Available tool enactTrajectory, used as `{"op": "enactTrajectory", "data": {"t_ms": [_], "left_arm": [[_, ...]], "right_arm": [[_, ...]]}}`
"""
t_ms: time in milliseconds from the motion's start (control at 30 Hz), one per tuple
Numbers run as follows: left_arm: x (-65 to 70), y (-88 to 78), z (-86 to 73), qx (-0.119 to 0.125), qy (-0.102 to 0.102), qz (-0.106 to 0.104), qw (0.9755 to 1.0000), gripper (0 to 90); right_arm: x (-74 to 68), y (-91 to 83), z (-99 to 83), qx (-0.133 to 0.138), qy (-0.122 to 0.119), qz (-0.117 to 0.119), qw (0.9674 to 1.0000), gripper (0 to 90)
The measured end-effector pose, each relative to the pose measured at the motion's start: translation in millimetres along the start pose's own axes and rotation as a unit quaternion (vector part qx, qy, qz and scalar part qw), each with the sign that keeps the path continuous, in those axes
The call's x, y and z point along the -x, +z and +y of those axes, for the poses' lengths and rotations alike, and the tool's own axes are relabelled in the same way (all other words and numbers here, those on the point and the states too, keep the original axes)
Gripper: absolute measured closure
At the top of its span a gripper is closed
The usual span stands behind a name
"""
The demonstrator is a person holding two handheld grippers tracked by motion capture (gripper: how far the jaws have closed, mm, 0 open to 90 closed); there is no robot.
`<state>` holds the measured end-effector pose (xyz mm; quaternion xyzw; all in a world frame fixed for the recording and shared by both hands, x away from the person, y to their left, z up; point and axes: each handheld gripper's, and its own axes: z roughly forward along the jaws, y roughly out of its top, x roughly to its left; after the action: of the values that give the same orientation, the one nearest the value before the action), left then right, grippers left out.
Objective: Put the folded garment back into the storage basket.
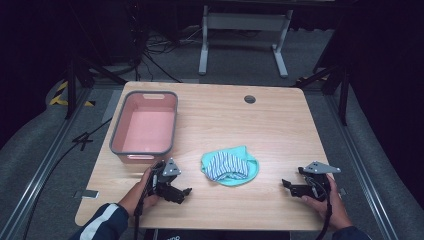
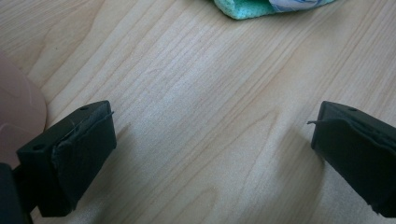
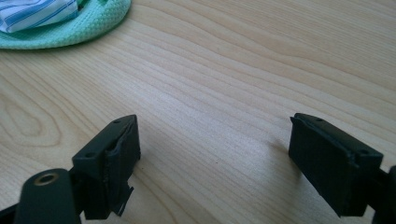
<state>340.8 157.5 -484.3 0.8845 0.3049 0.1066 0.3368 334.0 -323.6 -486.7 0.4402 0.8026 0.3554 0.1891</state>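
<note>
Both my grippers, left (image 1: 186, 192) and right (image 1: 285, 183), sit wide open and empty, flanking the cloths (image 1: 229, 166) at mid-table. Soft, light, floppy; I'd pinch a bunched fold near the edge.

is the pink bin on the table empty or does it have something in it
Empty. In the high view the pink bin stands upright with its bare pink floor showing; the green cloth with the striped one lies outside it on the table.
</note>
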Motion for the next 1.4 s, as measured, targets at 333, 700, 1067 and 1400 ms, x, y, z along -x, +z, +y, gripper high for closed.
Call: {"op": "enactTrajectory", "data": {"t_ms": [333, 700, 1067, 1400], "left_arm": [[-0.7, -1.6, -1.3, -0.001, 0.005, -0.006, 1.0, 0.4], [6.1, -8.3, 8.5, -0.027, 0.04, -0.039, 0.998, 17.8], [24.9, 15.8, 39.6, -0.017, 0.059, -0.033, 0.9976, 23.5], [20.5, 23.0, 65.9, 0.038, 0.026, -0.014, 0.9988, 25.5]], "right_arm": [[1.4, 0.5, 1.3, -0.004, -0.004, 0.005, 1.0, 16.2], [-1.6, 0.3, 6.9, -0.006, 0.003, 0.004, 1.0, 25.4], [-38.7, 16.8, 47.7, -0.001, -0.058, 0.05, 0.9971, 34.3], [-57.5, 41.9, 91.4, 0.021, -0.071, 0.07, 0.9948, 38.6]]}}
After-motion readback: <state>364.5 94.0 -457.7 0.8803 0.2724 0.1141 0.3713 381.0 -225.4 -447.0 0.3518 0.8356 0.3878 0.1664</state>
